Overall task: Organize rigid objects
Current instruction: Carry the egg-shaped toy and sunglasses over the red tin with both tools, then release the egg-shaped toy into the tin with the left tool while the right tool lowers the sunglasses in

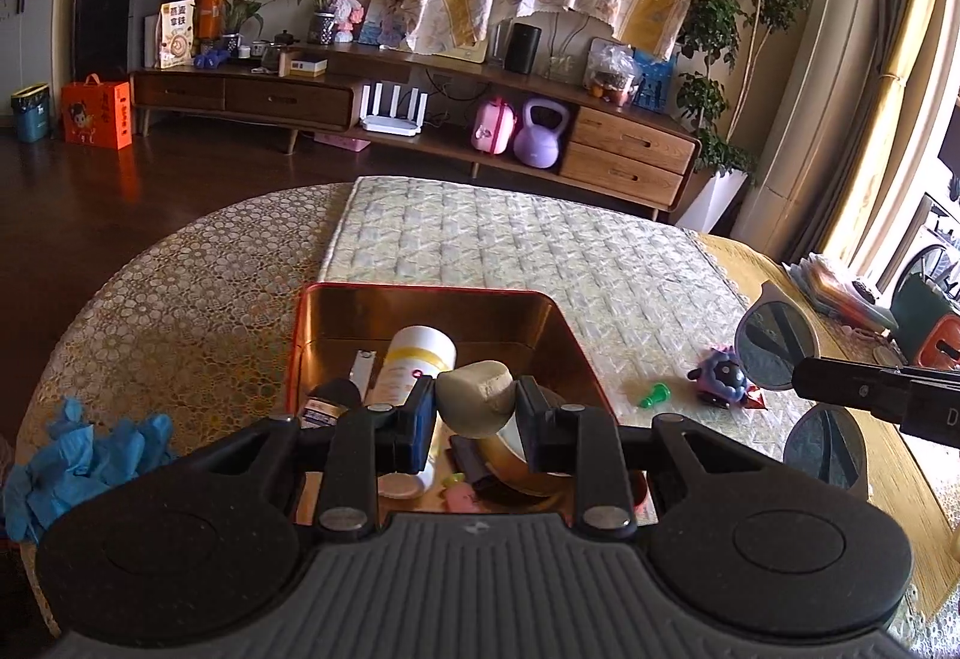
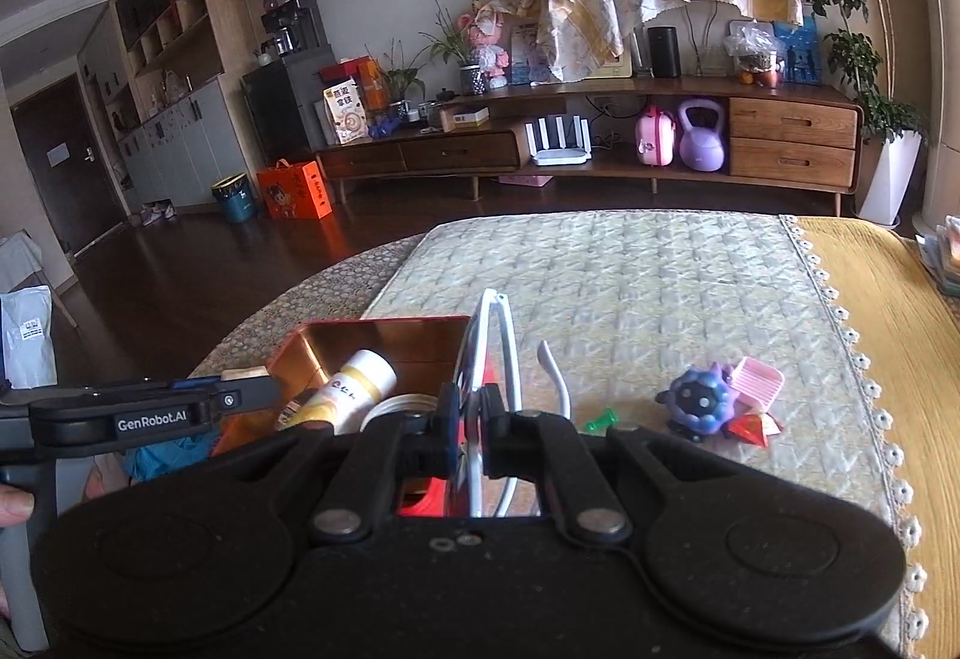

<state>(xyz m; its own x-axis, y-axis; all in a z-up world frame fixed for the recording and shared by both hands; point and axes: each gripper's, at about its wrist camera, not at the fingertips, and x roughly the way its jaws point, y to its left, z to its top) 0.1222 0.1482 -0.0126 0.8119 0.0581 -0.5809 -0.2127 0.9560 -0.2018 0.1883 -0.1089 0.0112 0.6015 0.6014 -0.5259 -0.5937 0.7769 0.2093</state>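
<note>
A red tin tray with a copper inside (image 1: pixel 543 326) sits on the quilted mat and holds a white and yellow bottle (image 1: pixel 417 359), a tape roll and small items. My left gripper (image 1: pixel 475 407) is shut on a beige stone-like lump (image 1: pixel 477 395) and holds it above the tray. My right gripper (image 2: pixel 470 422) is shut on white-framed sunglasses (image 2: pixel 489 329), held upright beside the tray's right edge (image 2: pixel 384 329); their dark lenses show in the left wrist view (image 1: pixel 774 338).
On the mat to the right lie a purple toy figure (image 2: pixel 699 398), a pink comb (image 2: pixel 759 380), a red wrapper (image 2: pixel 750 428) and a green piece (image 2: pixel 603 419). Blue gloves (image 1: pixel 78 455) lie at the table's left edge. Papers (image 1: pixel 840 281) lie far right.
</note>
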